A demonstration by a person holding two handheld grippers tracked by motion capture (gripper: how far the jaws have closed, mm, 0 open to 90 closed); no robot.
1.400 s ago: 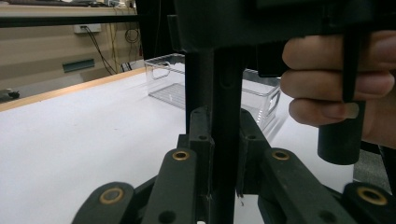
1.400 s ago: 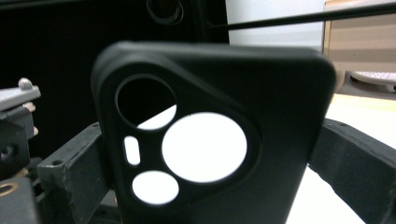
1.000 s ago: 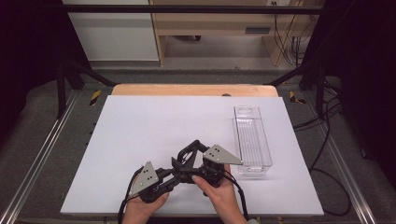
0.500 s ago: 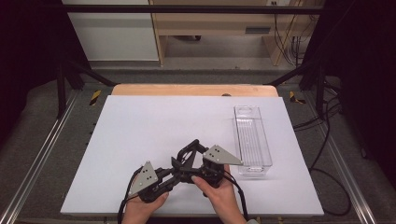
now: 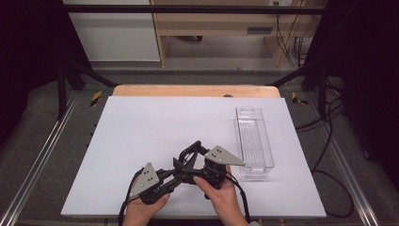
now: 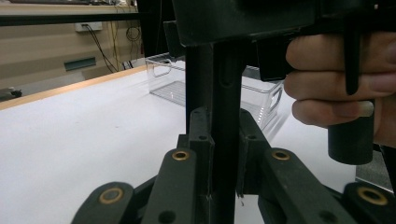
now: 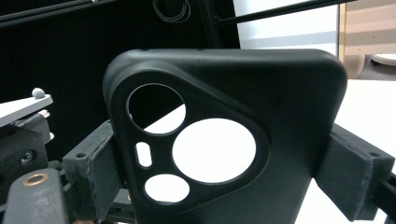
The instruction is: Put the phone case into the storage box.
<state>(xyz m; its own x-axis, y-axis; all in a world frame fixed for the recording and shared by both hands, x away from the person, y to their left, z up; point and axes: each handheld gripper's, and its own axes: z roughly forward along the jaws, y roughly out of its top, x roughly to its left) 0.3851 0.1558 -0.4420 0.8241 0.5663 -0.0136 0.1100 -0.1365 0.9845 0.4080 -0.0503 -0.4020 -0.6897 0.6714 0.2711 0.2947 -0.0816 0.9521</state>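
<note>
Even overhead light; white table bright, surroundings dark. Soft shadows beneath the hands. High view soft, low detail. Both gripper views: near black parts blurred, window glare top right.

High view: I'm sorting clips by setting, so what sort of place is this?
Probably a lab recording bench: a white tabletop inside a black metal frame, loose black cables on the floor, and a wooden workbench behind.
</note>
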